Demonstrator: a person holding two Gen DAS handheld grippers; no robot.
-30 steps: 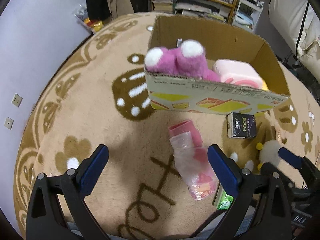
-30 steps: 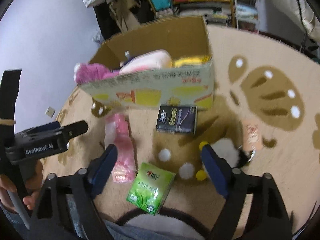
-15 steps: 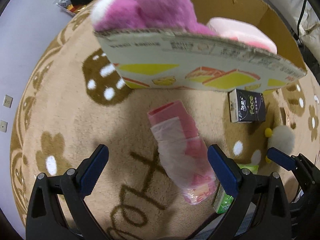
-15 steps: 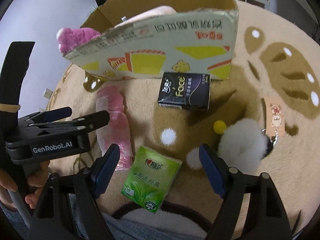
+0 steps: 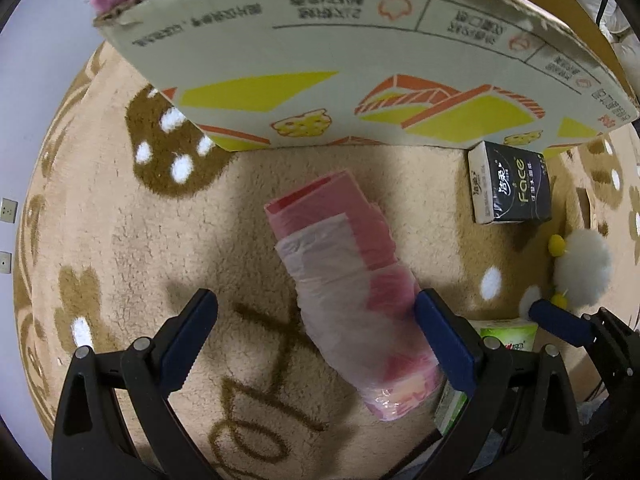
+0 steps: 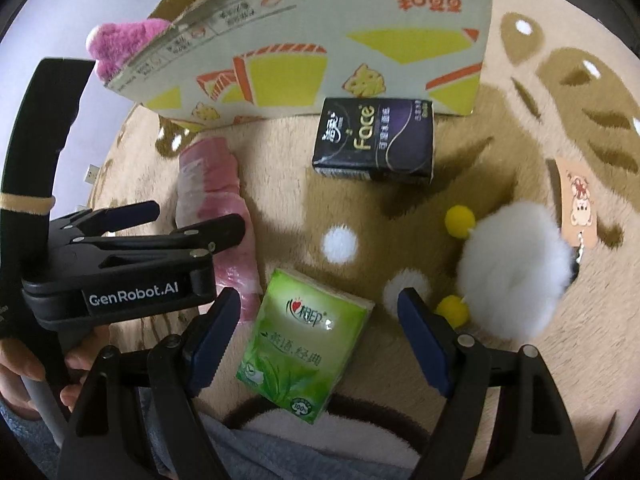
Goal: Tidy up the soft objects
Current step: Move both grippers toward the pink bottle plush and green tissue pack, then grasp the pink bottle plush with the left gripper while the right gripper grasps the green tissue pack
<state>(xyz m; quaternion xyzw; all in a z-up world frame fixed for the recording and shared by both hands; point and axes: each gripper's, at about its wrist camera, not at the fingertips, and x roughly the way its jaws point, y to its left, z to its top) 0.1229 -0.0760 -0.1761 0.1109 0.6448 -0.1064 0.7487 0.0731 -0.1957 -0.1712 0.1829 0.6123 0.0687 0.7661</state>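
Over the last second both grippers descend toward the rug [image 5: 120, 248] — the cardboard box [image 5: 360, 80] now fills the upper view, so pickup appears imminent. The left gripper [image 5: 316, 332], jaws wide, straddles the pink wrapped roll [image 5: 352, 288] lying before the box. The right gripper [image 6: 320, 328], also wide, brackets the green tissue pack [image 6: 304, 336] — farther from the box.
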